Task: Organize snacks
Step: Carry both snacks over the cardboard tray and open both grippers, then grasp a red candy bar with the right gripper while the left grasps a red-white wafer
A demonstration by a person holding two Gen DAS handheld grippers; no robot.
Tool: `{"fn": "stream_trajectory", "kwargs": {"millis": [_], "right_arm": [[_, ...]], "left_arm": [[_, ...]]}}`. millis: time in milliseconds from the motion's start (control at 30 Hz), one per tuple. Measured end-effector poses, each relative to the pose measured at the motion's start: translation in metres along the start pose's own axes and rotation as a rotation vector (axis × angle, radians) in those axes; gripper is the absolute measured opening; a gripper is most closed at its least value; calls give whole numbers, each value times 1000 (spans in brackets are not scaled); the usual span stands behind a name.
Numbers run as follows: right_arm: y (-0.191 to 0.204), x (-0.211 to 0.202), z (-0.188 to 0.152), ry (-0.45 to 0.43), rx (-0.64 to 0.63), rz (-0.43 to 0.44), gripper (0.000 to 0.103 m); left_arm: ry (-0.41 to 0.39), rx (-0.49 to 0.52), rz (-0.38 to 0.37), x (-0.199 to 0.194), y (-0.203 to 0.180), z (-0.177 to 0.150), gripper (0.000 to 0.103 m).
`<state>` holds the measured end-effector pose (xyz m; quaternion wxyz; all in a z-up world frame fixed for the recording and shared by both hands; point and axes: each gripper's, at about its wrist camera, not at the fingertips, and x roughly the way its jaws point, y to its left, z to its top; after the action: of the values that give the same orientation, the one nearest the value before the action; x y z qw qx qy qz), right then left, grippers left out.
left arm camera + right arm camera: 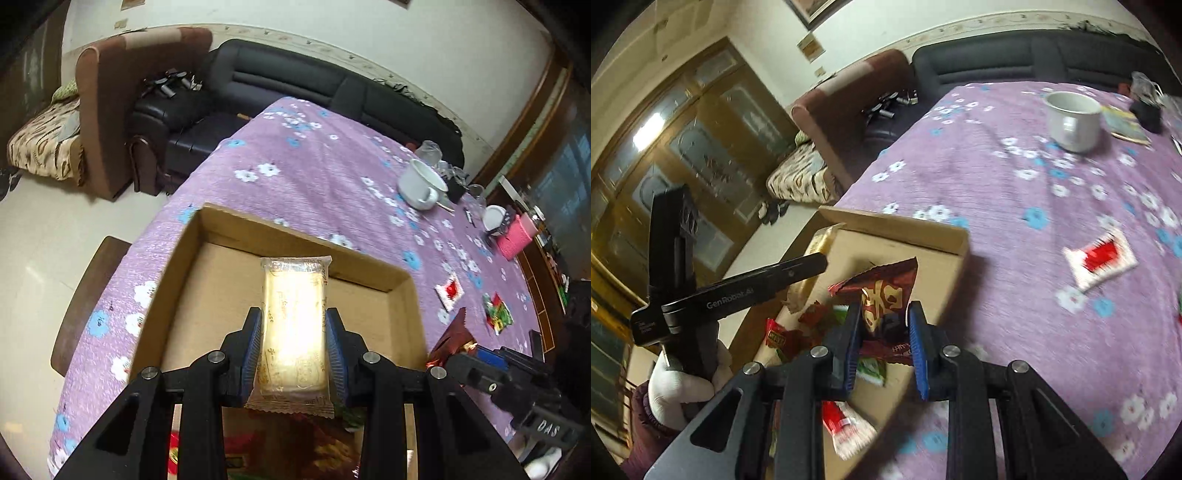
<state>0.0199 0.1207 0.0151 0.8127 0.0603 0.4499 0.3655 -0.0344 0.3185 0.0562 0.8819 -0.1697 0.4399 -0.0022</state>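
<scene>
My left gripper (pixel 294 315) is shut on a clear-wrapped pale yellow cake packet (pixel 294 325) and holds it above the open cardboard box (pixel 258 225) on the purple flowered tablecloth. My right gripper (pixel 884 308) is shut on a dark red snack packet (pixel 886 291) over the box's right edge (pixel 923 229); that packet also shows in the left wrist view (pixel 452 341). Several snack packets (pixel 790 338) lie in the box's near end. A red-and-white packet (pixel 1102 258) and a red-green packet (pixel 498 313) lie loose on the cloth.
A white mug (pixel 421 184) stands at the far right of the table, with a pink basket (pixel 513 236) and small clutter beyond it. A black sofa (pixel 295 85) and a brown armchair (pixel 110 110) stand behind the table. The table's left edge drops to the floor.
</scene>
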Motion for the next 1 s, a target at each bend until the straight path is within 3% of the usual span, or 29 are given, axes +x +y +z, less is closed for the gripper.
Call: {"fn": "stream_trajectory", "kwargs": {"millis": [233, 300, 433, 600, 667, 867, 1000], "right_arm": [[14, 40, 15, 31, -34, -62, 24], [13, 46, 16, 34, -44, -81, 24], [12, 48, 14, 24, -42, -84, 37], [5, 24, 9, -11, -14, -69, 40], [-1, 9, 4, -32, 3, -65, 45], [-33, -38, -23, -69, 66, -73, 46], [-66, -70, -47, -95, 114, -105, 46]], "left_arm": [[11, -35, 5, 6, 16, 2, 36], [13, -64, -22, 5, 23, 0, 40], [-9, -99, -58, -7, 28, -2, 53], [-77, -122, -74, -34, 23, -8, 70], [-96, -130, -80, -44, 18, -11, 82], [-119, -134, -138, -71, -15, -29, 86], [-137, -106, -241, -83, -52, -49, 88]]}}
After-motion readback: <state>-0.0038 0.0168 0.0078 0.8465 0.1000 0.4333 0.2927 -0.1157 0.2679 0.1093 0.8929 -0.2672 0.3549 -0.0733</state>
